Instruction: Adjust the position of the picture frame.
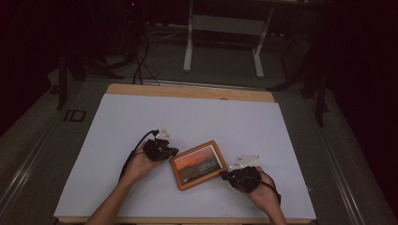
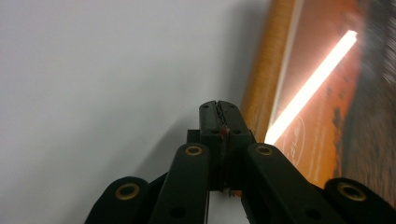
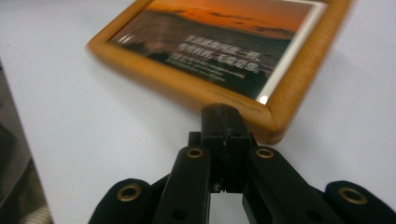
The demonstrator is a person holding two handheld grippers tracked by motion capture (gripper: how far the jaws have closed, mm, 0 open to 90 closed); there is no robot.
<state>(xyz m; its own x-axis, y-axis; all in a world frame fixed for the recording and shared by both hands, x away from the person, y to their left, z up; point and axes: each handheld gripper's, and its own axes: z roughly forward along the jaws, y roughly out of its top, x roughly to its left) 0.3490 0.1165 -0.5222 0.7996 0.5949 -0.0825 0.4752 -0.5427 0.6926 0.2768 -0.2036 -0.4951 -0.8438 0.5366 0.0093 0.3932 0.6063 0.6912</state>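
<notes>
A wooden picture frame (image 1: 199, 164) holding an orange sunset print with text lies flat, slightly turned, on the white sheet (image 1: 187, 122). My left gripper (image 1: 172, 152) sits at the frame's left edge. In the left gripper view its jaws (image 2: 218, 108) are pressed together with nothing between them, right beside the frame's wooden side (image 2: 266, 74). My right gripper (image 1: 223, 174) rests at the frame's right lower corner. It is shut too (image 3: 225, 113), empty, with its tip against the frame's rim (image 3: 261, 116).
The white sheet covers a wooden table whose bare back edge (image 1: 187, 90) shows. Beyond it stand a white desk frame (image 1: 223, 28) and floor cables (image 1: 141, 61). Grey carpet (image 1: 28, 154) flanks both sides.
</notes>
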